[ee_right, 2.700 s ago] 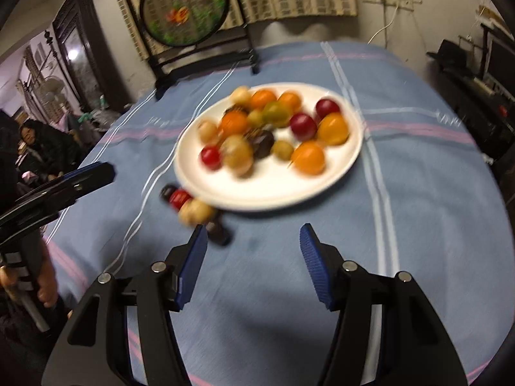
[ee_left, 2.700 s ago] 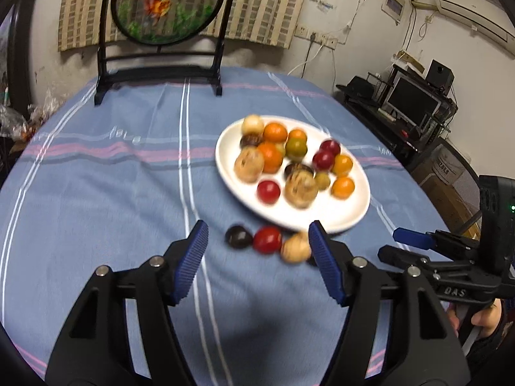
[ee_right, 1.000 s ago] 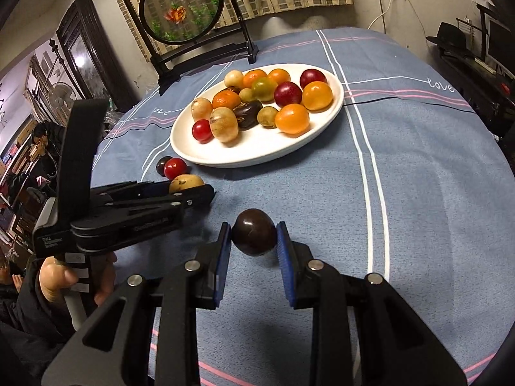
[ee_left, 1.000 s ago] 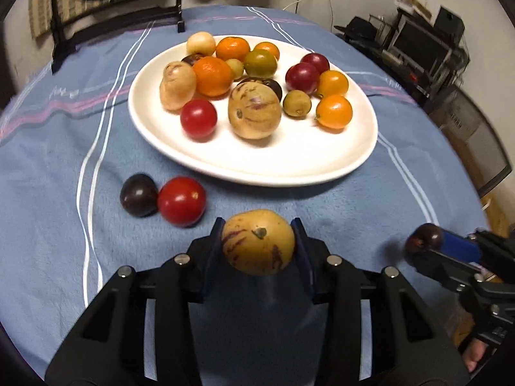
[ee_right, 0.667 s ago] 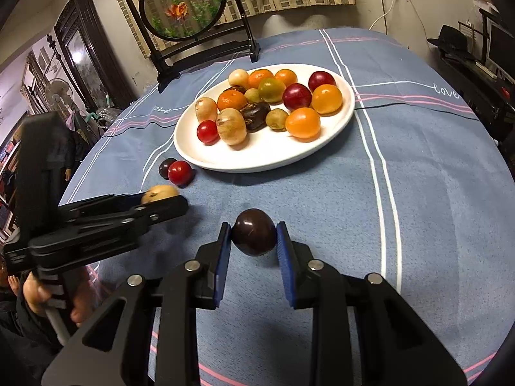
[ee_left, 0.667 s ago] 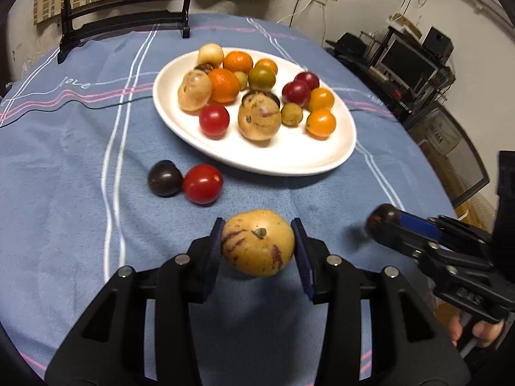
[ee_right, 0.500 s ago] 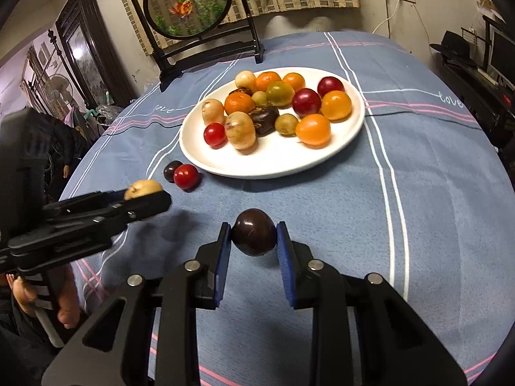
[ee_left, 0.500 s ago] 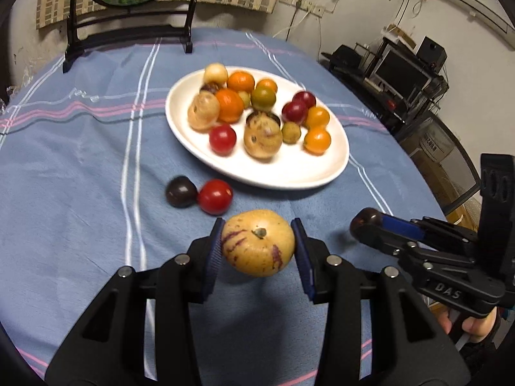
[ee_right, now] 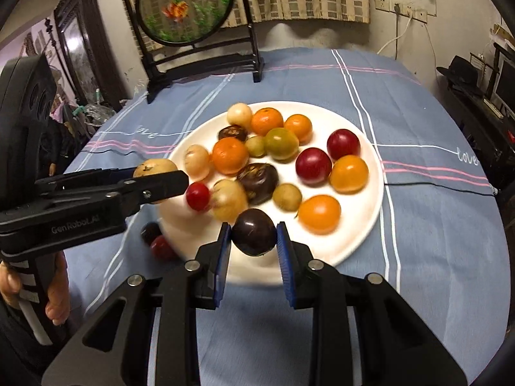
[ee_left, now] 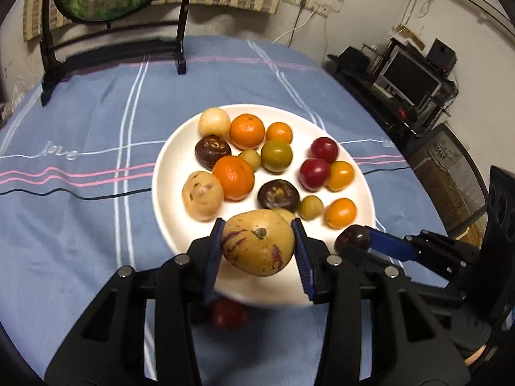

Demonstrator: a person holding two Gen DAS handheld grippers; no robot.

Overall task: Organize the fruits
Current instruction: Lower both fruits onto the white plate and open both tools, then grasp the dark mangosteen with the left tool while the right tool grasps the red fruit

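Observation:
A white plate [ee_left: 322, 128] [ee_right: 367, 225] on the blue striped tablecloth holds several oranges, plums, dark fruits and pale melons. My left gripper [ee_left: 259, 246] is shut on a yellow pepino melon [ee_left: 259, 247] with purple streaks, held over the plate's near rim. It also shows in the right wrist view [ee_right: 154, 169] at the plate's left edge. My right gripper [ee_right: 253, 233] is shut on a dark purple fruit [ee_right: 253, 232], held over the plate's near edge, also seen in the left wrist view [ee_left: 352, 239]. A red tomato [ee_left: 227, 313] [ee_right: 161, 247] and a dark fruit [ee_right: 150, 231] lie on the cloth beside the plate.
A round painted screen on a black stand [ee_right: 193, 32] stands at the table's far side. A desk with a monitor [ee_left: 408, 80] is to the right beyond the table. The tablecloth [ee_right: 450, 257] stretches right of the plate.
Both grippers have moved forward and up with their fruits, from above the bare cloth to over the plate's near rim. The loose tomato now sits beneath my left gripper.

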